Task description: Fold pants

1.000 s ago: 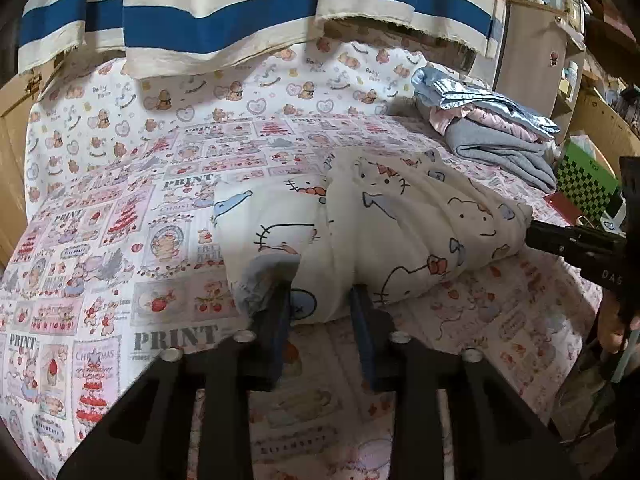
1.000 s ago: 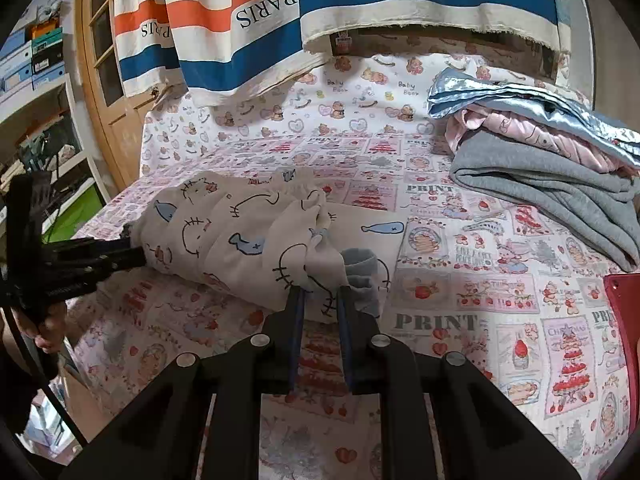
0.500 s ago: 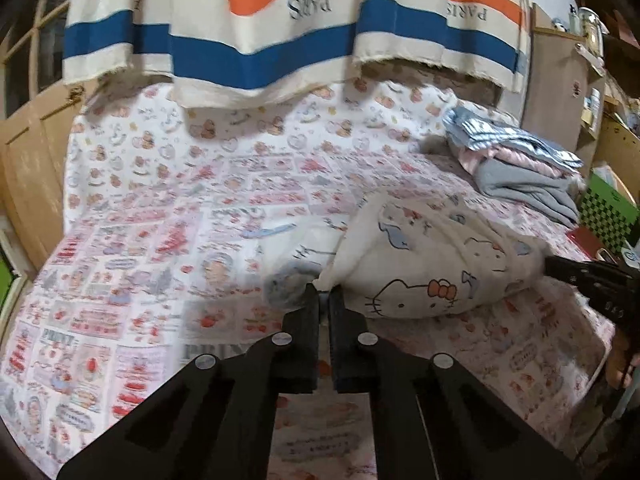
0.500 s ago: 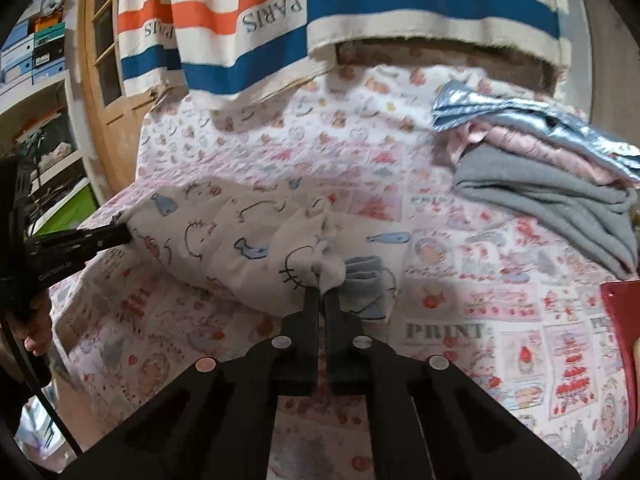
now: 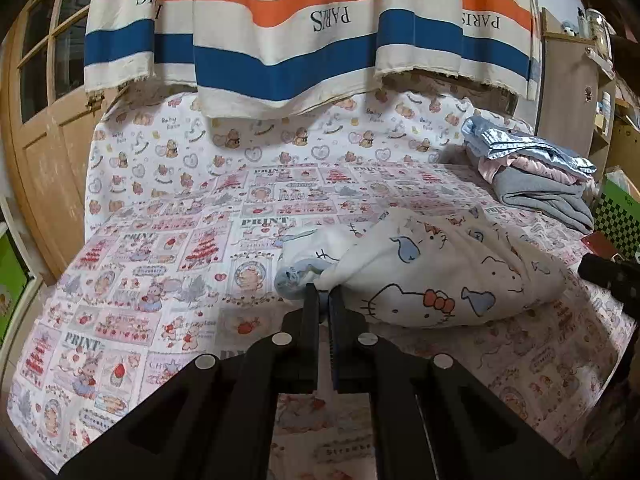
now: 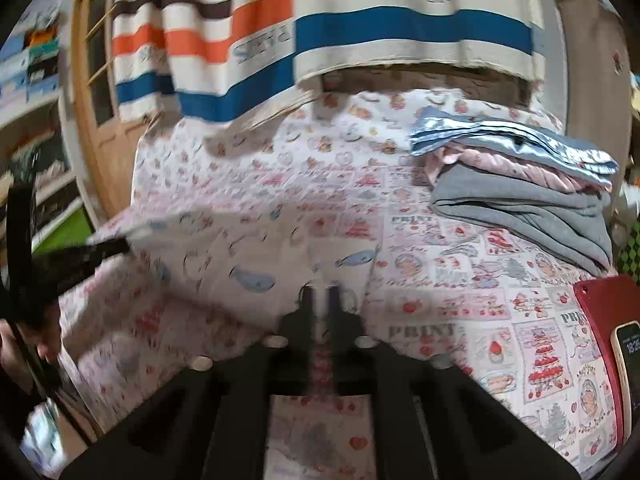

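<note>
The left gripper (image 5: 324,294) is clamped on a corner of the pants (image 5: 432,276), the cream cartoon-print pair lying bunched on the patterned bedspread (image 5: 160,280); the cloth runs from the pads toward 2 o'clock. The right gripper (image 6: 320,296) is blurred; its jaws are opening, a narrow gap between them, right at the near edge of the pants (image 6: 248,264), and I cannot tell whether any cloth is still pinched.

To do this step well, I judge both corners should be pulled apart evenly so the fabric lies flat before the fold; the right gripper probably needs a fresh, firm bite on its hem first, else 1 side will sag.

The left view shows the pinched corner sharply, plus the blue cuff (image 5: 294,278) at 11 o'clock of the pads. Only the right view shows the red case (image 6: 596,320) and phone (image 6: 630,364) at 3 o'clock, and the stack of folded clothes (image 6: 520,184) at 1 o'clock from closer.
</note>
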Available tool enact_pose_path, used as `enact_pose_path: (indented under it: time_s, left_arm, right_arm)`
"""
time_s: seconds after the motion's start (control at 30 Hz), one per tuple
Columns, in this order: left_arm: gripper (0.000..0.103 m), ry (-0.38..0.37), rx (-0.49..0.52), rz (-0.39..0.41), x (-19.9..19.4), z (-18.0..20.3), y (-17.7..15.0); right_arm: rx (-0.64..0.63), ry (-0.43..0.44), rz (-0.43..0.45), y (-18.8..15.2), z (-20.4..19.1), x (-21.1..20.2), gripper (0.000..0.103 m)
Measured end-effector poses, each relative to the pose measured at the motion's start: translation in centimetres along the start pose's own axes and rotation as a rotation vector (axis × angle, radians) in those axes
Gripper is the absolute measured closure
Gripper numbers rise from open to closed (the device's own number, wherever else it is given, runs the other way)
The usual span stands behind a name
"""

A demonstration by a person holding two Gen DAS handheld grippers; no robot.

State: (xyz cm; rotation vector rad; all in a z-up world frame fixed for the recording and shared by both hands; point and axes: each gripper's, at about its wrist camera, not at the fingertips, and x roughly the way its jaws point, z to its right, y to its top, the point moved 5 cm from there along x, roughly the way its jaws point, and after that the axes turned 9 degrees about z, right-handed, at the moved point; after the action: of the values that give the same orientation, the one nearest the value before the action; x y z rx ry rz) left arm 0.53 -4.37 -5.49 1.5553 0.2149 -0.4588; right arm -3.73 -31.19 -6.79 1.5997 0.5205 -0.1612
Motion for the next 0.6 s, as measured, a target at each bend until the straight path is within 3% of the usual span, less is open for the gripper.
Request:
enact_pose_path:
  time_s: [0.07,0.13,0.23,0.27,0.3,0.47,0.6]
  left_arm:
    - [0.099,0.001,-0.005,0.002,-0.1,-0.1,0.0]
    - [0.099,-0.001,0.003,0.010,-0.2,0.0,0.1]
    - [0.099,-0.005,0.007,0.025,-0.4,0.1,0.4]
    - [0.099,-0.004,0.005,0.030,-0.5,0.1,0.5]
    - [0.099,0.000,0.000,0.035,-0.5,0.1,0.5]
    - [0.099,0.072,-0.051,0.079,-1.0,-0.7,1.1]
    - [0.099,0.127,-0.048,0.086,-1.0,-1.2,1.0]
  right_arm:
    - [-0.002,-0.016,-0.002,-0.3,-0.3,0.4,0.056]
    - [0.017,-0.005,-0.048,-0.6,0.0,1.5,0.065]
    - [0.074,0.002,-0.093,-1.4,0.8,2.8,0.068]
    - [0.082,0.005,-0.099,-1.7,0.9,2.9,0.079]
    - [0.094,0.016,-0.102,-1.9,1.1,3.2,0.102]
    - [0.142,-0.055,-0.013,-1.2,1.8,2.4,0.102]
    - [0.110,-0.134,0.004,-0.5,1.8,2.4,0.103]
